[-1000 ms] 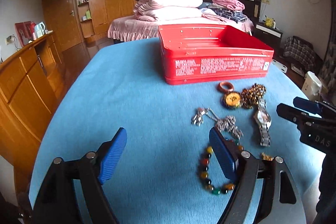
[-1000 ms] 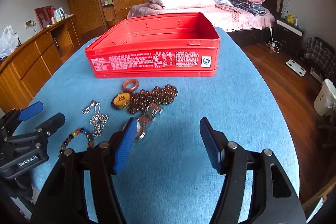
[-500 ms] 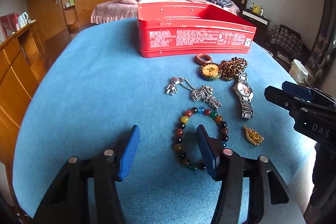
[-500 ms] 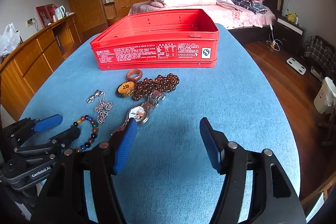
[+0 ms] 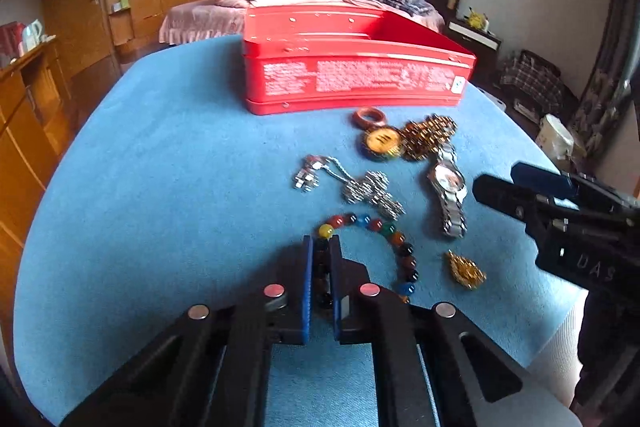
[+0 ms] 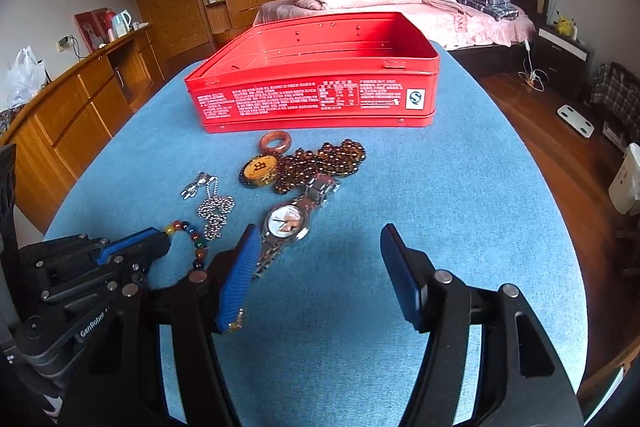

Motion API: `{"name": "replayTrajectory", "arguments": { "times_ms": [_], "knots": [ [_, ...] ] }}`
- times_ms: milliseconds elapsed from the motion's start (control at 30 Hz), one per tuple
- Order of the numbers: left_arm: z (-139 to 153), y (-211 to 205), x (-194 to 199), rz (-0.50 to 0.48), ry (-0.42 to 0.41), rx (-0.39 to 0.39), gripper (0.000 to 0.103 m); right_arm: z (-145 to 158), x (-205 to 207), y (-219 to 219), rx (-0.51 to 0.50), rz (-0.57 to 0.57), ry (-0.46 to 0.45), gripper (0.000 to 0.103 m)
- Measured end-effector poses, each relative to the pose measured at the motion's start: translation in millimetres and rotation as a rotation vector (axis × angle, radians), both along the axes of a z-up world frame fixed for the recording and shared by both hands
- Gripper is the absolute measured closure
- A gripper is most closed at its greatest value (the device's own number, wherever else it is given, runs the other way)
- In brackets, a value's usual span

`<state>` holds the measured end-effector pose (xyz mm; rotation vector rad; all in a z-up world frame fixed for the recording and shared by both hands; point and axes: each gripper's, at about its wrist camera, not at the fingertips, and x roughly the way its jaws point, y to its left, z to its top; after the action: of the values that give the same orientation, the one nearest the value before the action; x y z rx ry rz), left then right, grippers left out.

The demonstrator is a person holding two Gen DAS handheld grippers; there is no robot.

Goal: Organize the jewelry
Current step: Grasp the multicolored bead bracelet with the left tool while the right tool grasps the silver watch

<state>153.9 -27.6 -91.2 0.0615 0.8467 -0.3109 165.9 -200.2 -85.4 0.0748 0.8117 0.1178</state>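
Left gripper (image 5: 322,255): blue pads nearly together, clamped on the near-left arc of the multicolour bead bracelet (image 5: 374,225). Dark beads are visible in the narrow slot between the pads. The rest of the loop lies flat on the blue tablecloth (image 5: 160,187), curving right and back toward the gripper body.

Right gripper (image 6: 316,247): jaws wide apart, holding nothing, low over the cloth. Its left pad sits just beside the lower band of the wristwatch (image 6: 288,221); contact is not clear from either view. A small gold pendant (image 5: 466,269) lies near the bracelet's right side; in the right wrist view only a gold edge shows below the left pad.

Outward from the bracelet:
- silver ball chain with charm (image 5: 360,185), just beyond the bracelet, near its far beads
- wristwatch, to the right of the chain, dial up, band running toward the camera
- brown bead strand (image 6: 324,161), bunched and touching the watch's far band
- round amber medallion (image 6: 260,171), against the brown beads
- reddish ring (image 6: 276,141), just beyond the medallion

Red tin box (image 6: 320,83): open top, interior looks bare, on the cloth just behind the ring. All jewelry is outside it.
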Motion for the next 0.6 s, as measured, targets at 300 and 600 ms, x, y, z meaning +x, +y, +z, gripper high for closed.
{"name": "replayTrajectory", "arguments": {
  "times_ms": [300, 600],
  "knots": [
    [16.1, 35.8, 14.3, 0.136, -0.066, -0.031, 0.095, -11.2, 11.7, 15.0, -0.003, 0.004, 0.052, 0.042],
    [-2.6, 42.1, 25.7, 0.145, -0.008, -0.022, 0.095, -17.7, 19.3, 26.2, -0.062, -0.002, 0.051, 0.052]
  ]
}}
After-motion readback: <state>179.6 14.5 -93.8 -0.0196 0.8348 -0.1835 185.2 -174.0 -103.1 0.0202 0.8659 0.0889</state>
